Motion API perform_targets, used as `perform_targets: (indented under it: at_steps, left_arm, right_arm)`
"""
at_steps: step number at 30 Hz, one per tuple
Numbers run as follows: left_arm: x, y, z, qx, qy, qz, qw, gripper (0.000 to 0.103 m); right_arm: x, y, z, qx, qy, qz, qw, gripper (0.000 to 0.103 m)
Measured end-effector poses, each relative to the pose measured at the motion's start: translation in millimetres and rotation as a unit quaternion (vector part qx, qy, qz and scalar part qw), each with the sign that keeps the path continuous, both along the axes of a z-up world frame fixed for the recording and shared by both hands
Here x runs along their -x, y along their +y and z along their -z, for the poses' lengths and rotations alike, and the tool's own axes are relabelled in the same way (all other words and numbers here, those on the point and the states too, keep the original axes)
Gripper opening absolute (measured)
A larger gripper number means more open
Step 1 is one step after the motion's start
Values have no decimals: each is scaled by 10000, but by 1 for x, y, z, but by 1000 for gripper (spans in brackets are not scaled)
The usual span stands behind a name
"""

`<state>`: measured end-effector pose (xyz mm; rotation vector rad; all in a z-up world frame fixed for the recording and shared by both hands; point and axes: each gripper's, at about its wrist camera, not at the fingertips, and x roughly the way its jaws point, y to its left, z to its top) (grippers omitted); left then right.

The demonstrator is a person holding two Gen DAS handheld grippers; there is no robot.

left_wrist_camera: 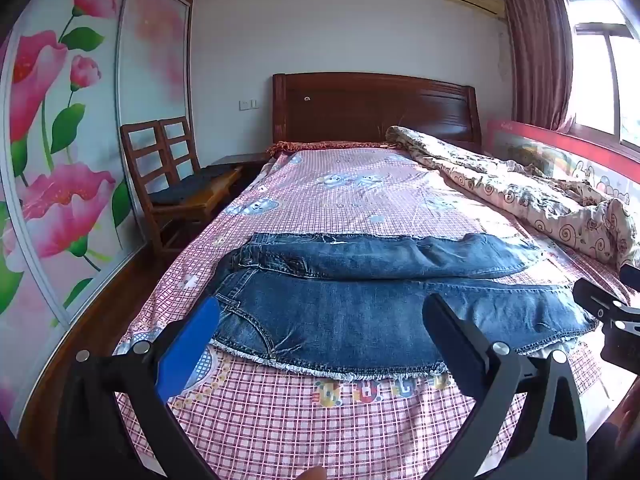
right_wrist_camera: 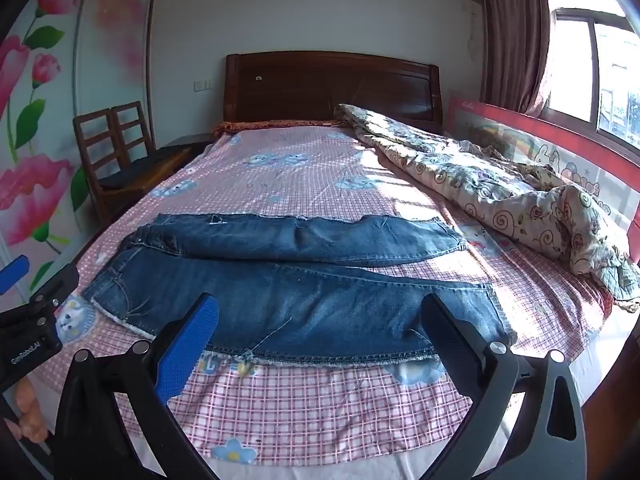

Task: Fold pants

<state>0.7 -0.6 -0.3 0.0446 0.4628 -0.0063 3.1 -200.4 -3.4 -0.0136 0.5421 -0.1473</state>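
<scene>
A pair of blue jeans [left_wrist_camera: 360, 304] lies flat across the pink checked bed sheet [left_wrist_camera: 320, 420], waist to the left, the two legs running to the right and spread slightly apart. My left gripper [left_wrist_camera: 320, 320] hovers open over the waist end, nothing between its fingers. From the right wrist, the same jeans [right_wrist_camera: 300, 296] show their near leg, and my right gripper [right_wrist_camera: 320, 320] stands open above that leg's frayed lower edge, holding nothing. The right gripper [left_wrist_camera: 612, 312] shows at the left view's right edge; the left gripper [right_wrist_camera: 32, 300] at the right view's left edge.
A crumpled floral quilt [left_wrist_camera: 520, 188] lies along the bed's right side by a red guard rail [left_wrist_camera: 560, 148]. The dark wooden headboard [left_wrist_camera: 376, 108] stands at the far end. Two wooden chairs [left_wrist_camera: 168, 176] and a flowered wardrobe [left_wrist_camera: 60, 140] stand to the left.
</scene>
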Motion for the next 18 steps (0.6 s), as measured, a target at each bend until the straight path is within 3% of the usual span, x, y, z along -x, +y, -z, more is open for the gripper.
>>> perform_targets:
  at_steps: [18]
  left_arm:
    - [-3, 5, 0, 299, 117, 109, 9994, 101]
  right_arm:
    - [-2, 0, -2, -73, -12, -39, 10000, 100]
